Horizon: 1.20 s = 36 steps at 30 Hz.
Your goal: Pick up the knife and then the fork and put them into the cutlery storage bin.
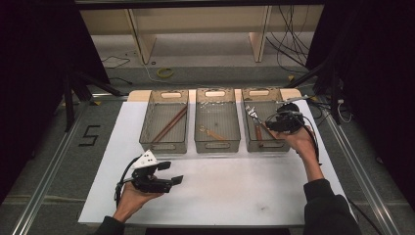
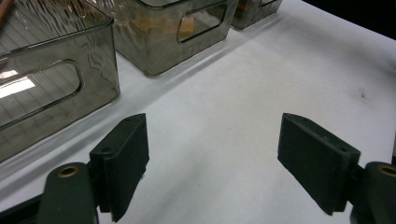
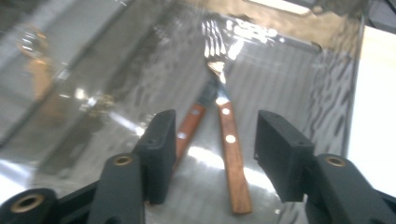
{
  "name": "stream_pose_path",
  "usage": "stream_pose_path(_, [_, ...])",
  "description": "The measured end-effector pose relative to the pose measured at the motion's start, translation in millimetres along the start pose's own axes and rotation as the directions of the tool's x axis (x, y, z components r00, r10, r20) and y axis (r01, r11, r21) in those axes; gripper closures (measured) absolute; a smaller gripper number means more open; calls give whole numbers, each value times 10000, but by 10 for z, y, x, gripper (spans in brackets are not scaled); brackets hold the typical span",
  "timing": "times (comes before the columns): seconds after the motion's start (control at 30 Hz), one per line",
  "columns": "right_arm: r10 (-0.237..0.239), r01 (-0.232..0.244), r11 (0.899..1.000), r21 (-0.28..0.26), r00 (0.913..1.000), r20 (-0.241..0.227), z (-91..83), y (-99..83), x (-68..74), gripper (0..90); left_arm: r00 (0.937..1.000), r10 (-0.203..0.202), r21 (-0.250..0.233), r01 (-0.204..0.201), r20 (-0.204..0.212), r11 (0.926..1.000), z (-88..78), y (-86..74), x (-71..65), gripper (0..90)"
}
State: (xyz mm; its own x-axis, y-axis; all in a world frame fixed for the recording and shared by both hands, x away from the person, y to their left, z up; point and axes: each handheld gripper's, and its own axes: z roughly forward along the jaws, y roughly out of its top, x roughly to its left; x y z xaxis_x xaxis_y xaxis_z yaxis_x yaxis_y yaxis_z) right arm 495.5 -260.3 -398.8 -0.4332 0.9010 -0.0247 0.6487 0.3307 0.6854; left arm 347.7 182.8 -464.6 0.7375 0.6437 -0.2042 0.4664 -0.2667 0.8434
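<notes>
Two wood-handled forks lie side by side on the floor of the right-hand clear bin, tines toward its far wall. My right gripper hangs inside that bin just above the handles, jaws open, one on each side of them, and neither pad presses on a handle. In the high view the right gripper reaches into the bin from its right side. My left gripper is held open over the white tabletop near the front left, and nothing sits between its jaws.
Three clear bins stand in a row at the back of the table. The left bin holds brown chopsticks. The middle bin holds a small utensil. Cables trail off the table's far right corner.
</notes>
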Motion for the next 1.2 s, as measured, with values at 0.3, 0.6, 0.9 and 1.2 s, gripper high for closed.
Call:
stream_pose_path(0.3, [-125,-6,9938,-1108,9929,-1182,-231,-89,251,379,10000,32,-6,-32,28,10000,4,-8,10,238])
stream_pose_path(0.6, [-193,-235,9813,-1910,9755,-2191,-372,-265,491,324,10000,62,-78,-62,40,10000,1,-9,7,238])
stream_pose_path(0.9, [-457,-171,9740,-2261,9619,-2697,-431,-435,689,291,10000,-16,-76,16,81,10000,4,-1,8,238])
stream_pose_path(1.2, [-681,-163,9687,-2478,9422,-3282,-489,-642,814,269,9998,-105,-107,106,150,9999,-1,-14,13,237])
